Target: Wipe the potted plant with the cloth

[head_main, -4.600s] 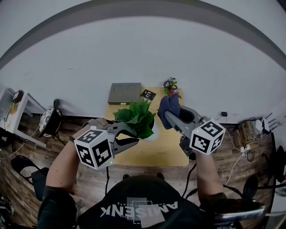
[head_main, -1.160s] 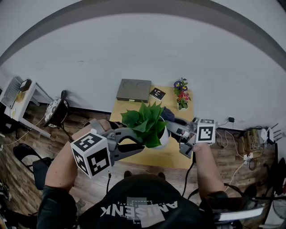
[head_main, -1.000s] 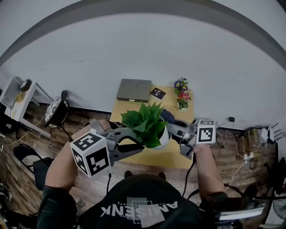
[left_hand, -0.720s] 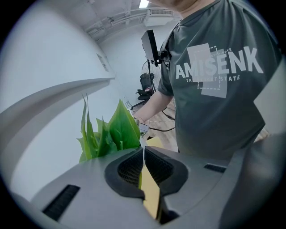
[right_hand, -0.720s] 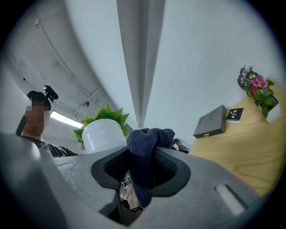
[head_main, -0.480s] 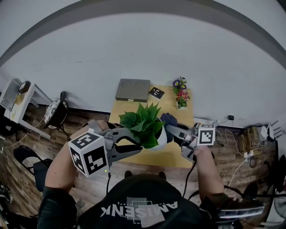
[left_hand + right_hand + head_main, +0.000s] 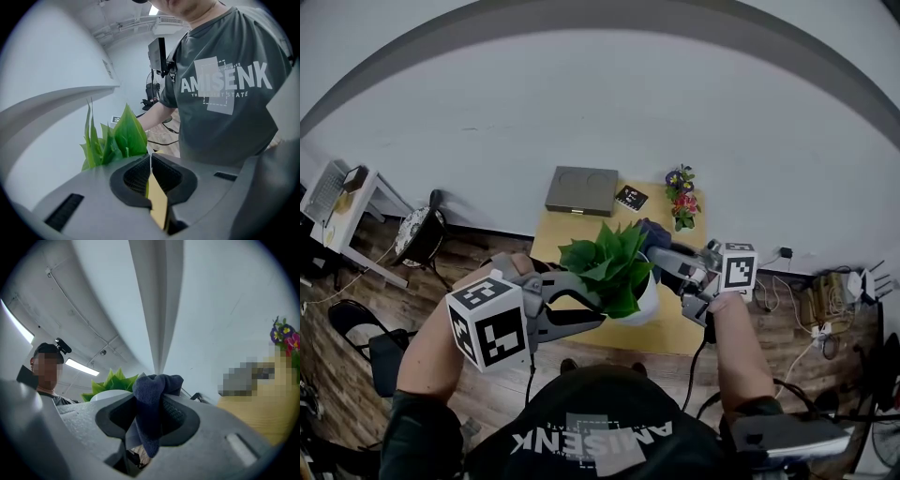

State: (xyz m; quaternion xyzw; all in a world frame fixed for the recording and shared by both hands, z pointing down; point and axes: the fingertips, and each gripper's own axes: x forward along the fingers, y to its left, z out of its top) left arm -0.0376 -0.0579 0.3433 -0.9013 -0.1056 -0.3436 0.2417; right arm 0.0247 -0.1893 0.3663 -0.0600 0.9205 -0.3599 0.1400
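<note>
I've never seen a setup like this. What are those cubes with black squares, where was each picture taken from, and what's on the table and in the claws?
There is no robot here. A person holds a two-jaw hand tool in each hand, and the patterned cubes are part of those tools. The wide picture comes from a camera on the person's head, looking down. The other two come from cameras riding on each tool, looking along its jaws.

The left gripper is pinched on the thin white rim of the potted plant. The right gripper clamps a dark blue cloth, close beside the leaves.

On the yellow wooden table are a flat grey box, a small marker card and a little pot of flowers. Blurred patches only hide faces.
</note>
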